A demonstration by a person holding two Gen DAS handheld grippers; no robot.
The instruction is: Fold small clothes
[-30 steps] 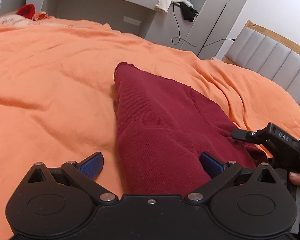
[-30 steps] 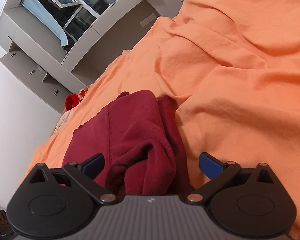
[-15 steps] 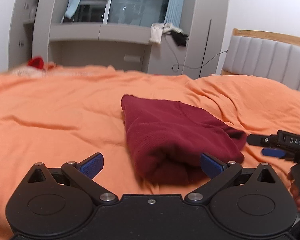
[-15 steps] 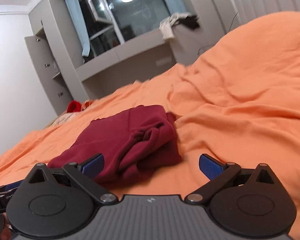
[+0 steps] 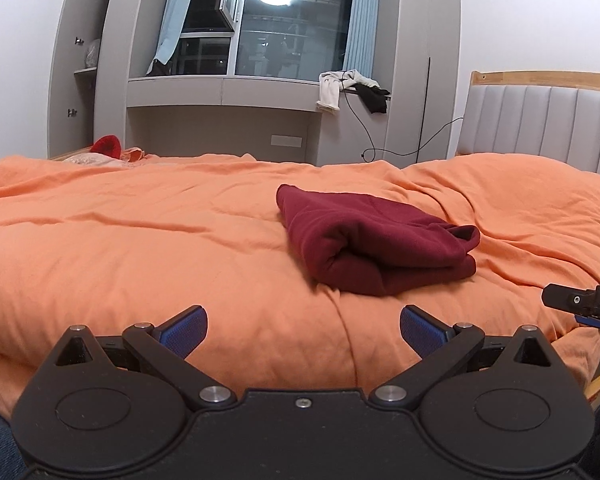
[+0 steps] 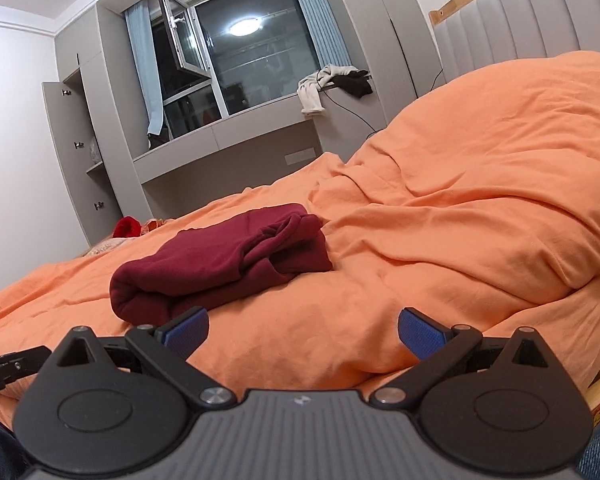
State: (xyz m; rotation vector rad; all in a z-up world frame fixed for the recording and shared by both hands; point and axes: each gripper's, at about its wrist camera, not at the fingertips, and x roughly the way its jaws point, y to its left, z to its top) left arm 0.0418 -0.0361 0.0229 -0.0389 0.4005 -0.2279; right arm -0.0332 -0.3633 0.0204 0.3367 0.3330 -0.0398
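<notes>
So the folded dark red knit garment sits on the orange duvet, apart from both grippers. Left gripper and right gripper gape wide, holding nothing. No readable writing anywhere.

Dark red garment, folded, loose bundle, lying on orange duvet; type unclear.

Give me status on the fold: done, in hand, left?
Done: the maroon garment lies folded in a compact bundle on the orange duvet, though its right end looks bunched. In hand: nothing; the left gripper and the right gripper are both open and clear of the cloth. Left: possibly tidying that end; no other unfolded garment lies nearby.
</notes>
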